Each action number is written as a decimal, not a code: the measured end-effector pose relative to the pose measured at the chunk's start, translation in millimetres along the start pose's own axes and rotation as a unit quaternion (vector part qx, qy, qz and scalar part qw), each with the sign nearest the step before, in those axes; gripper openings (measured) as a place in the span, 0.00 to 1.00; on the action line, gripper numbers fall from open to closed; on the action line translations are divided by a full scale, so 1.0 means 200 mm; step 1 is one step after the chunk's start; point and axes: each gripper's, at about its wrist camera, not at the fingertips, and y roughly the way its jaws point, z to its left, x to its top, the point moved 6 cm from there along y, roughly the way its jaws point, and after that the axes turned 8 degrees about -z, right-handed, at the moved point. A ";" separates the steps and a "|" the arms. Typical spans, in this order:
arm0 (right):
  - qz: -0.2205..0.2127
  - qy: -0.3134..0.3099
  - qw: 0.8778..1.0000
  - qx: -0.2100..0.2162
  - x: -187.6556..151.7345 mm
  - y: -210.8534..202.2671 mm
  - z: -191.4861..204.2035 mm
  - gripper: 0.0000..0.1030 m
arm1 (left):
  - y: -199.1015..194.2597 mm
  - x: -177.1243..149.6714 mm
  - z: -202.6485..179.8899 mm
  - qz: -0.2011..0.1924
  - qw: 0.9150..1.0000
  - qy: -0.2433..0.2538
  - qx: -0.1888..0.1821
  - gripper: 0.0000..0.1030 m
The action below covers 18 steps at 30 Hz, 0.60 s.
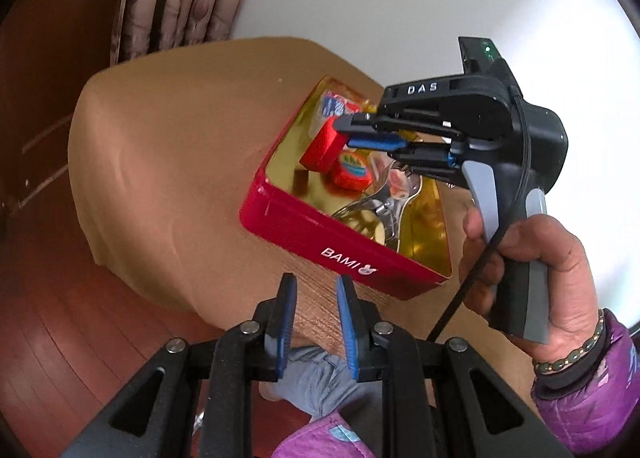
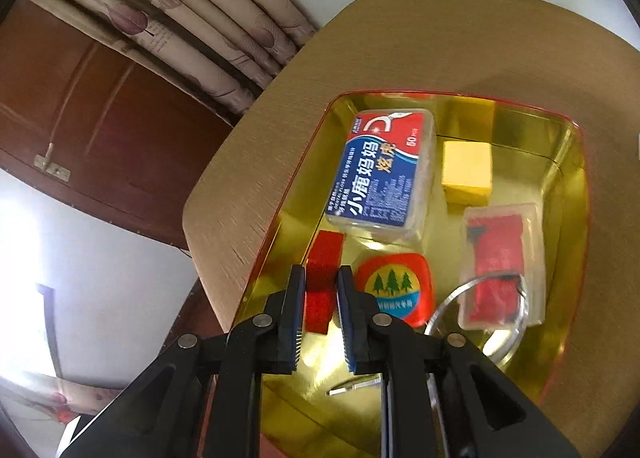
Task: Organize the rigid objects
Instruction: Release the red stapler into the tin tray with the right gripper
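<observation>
Wood-grain tabletop (image 1: pixel 168 178) carries a red tin (image 1: pixel 320 242) with a mirror-gold lining. Nearest, the left gripper (image 1: pixel 316 290) hovers over the tabletop's edge, jaws slightly apart on nothing. Beyond, inside the tin, the right gripper (image 2: pixel 322 282) has its jaws flanking a glittery red block (image 2: pixel 324 258), whether pinching it I cannot tell. Farther lie a rounded red case (image 2: pixel 400 282), a clear floss box (image 2: pixel 384 170) and a yellow cube (image 2: pixel 466 170).

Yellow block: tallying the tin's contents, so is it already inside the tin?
Yes, the yellow block sits inside the gold-lined tin, beside the floss box.
</observation>
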 end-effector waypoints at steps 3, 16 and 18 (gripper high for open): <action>-0.017 0.003 1.000 -0.004 0.02 -0.02 -0.02 0.41 | 0.01 -0.01 0.01 0.005 1.000 -0.005 0.007 0.20; -0.266 -0.068 0.939 -0.206 -0.41 -0.95 -0.51 0.91 | 0.01 -0.04 -0.20 -0.004 0.996 0.082 0.016 0.21; -0.270 -0.073 0.917 -0.285 -0.55 -1.09 -0.75 0.92 | 0.00 -0.06 -0.30 -0.007 0.992 0.122 0.012 0.21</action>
